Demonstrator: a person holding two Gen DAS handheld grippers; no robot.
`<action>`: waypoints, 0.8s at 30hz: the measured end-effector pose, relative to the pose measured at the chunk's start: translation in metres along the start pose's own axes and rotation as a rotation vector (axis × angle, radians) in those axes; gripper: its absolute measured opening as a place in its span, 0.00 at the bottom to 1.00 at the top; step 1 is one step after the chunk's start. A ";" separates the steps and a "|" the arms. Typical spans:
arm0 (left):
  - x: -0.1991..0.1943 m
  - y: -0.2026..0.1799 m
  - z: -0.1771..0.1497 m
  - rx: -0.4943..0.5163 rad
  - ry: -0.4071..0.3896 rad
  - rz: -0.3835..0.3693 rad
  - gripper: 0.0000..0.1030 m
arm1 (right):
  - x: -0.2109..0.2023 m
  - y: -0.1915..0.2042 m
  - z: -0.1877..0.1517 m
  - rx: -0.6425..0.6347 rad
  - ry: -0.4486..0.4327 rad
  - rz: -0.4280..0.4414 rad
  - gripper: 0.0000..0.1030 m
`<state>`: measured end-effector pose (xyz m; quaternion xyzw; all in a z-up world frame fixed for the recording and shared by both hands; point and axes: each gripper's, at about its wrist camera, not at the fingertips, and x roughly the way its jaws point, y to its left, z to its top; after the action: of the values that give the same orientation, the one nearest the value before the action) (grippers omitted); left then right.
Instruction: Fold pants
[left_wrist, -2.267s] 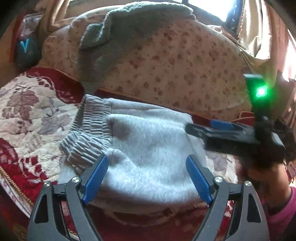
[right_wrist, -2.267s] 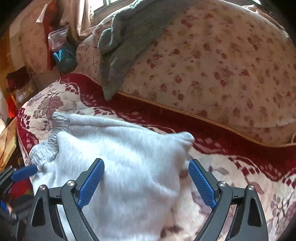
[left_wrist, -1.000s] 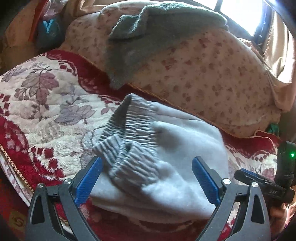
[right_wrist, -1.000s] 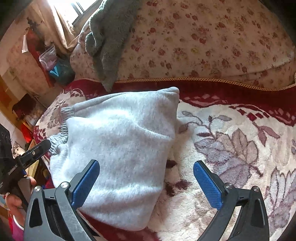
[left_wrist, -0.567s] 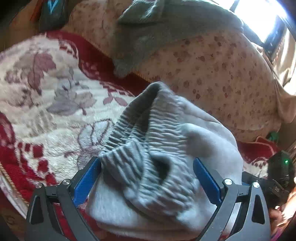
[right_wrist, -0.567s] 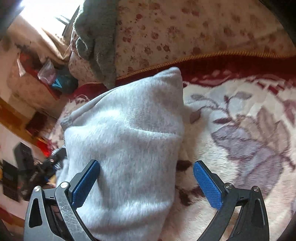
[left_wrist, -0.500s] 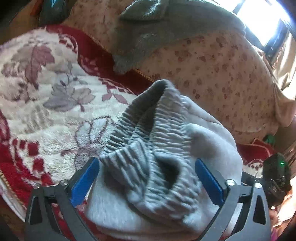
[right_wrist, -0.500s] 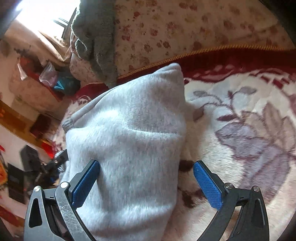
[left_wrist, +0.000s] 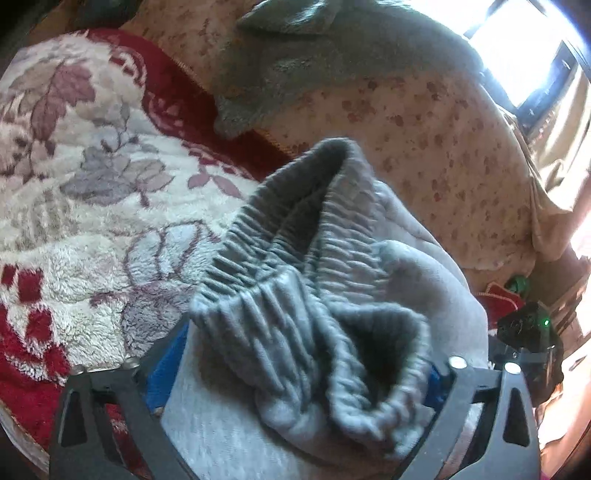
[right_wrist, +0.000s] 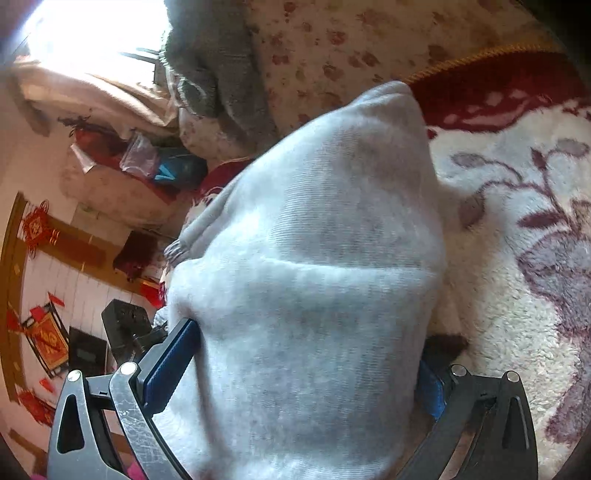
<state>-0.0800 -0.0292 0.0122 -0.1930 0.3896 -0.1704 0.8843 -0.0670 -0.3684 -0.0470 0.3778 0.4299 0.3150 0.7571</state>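
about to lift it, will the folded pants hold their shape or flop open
Likely floppy: the pants are soft fleece, bulging between the right gripper fingers. The elastic waistband is bunched and gaping, so layers may slide apart. Probably light; the plush blanket barely dents.

You see light grey pants (left_wrist: 424, 280) on a red-and-cream floral blanket (left_wrist: 74, 221), beside each gripper's blue pads (right_wrist: 170, 365).

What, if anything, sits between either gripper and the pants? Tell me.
Nothing visible does. The left gripper has the ribbed waistband end of the folded pants bulging between its wide-set fingers, and the right gripper straddles the other end of the bundle. Whether either one grips the cloth cannot be told.
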 end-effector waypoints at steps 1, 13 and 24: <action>-0.003 -0.003 0.000 0.009 -0.006 -0.001 0.87 | -0.001 0.004 0.000 -0.011 -0.003 -0.001 1.00; -0.032 -0.076 0.000 0.064 -0.068 -0.076 0.77 | -0.067 0.038 -0.001 -0.072 -0.094 -0.018 1.00; 0.001 -0.177 -0.031 0.141 -0.015 -0.188 0.77 | -0.177 0.018 -0.008 -0.060 -0.215 -0.156 1.00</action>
<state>-0.1300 -0.1899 0.0765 -0.1675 0.3504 -0.2780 0.8786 -0.1536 -0.4981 0.0385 0.3517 0.3649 0.2257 0.8320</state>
